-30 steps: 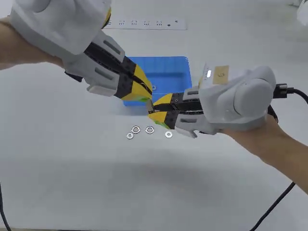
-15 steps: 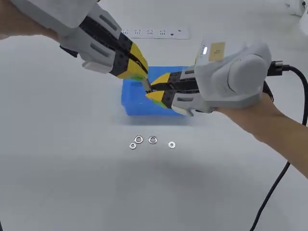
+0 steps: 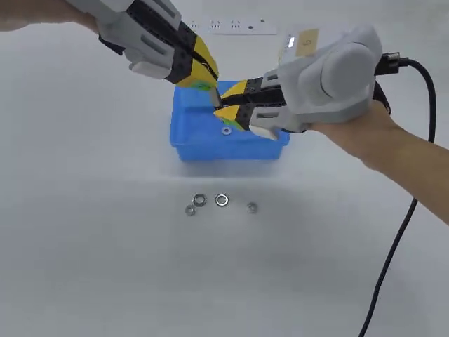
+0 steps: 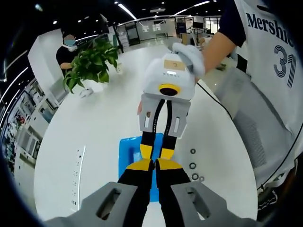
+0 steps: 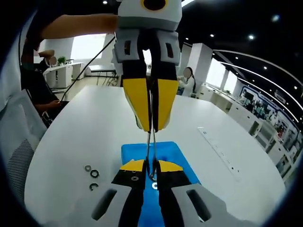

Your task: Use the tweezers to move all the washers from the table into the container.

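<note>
A blue container [image 3: 210, 149] stands on the white table with one washer [image 3: 226, 130] lying inside it. Several washers [image 3: 222, 201] lie loose on the table in front of the container. Above the container my left gripper [image 3: 205, 83] and my right gripper [image 3: 226, 112] meet tip to tip. Thin metal tweezers [image 5: 150, 124] run between them. The left gripper [image 4: 154, 165] is shut on one end of the tweezers and the right gripper [image 5: 151, 166] is shut on them lower down. The tweezer tips are hidden, so whether they hold a washer cannot be told.
A white power strip [image 3: 231, 28] lies behind the container. The right gripper's black cable [image 3: 407, 210] hangs across the right side of the table. A potted plant [image 4: 90, 66] stands at the far end, and people sit beyond the table.
Both grippers, still joined on the tweezers, have moved from just in front of the container, near the loose washers, to above its inside. The loose washers have not moved.
</note>
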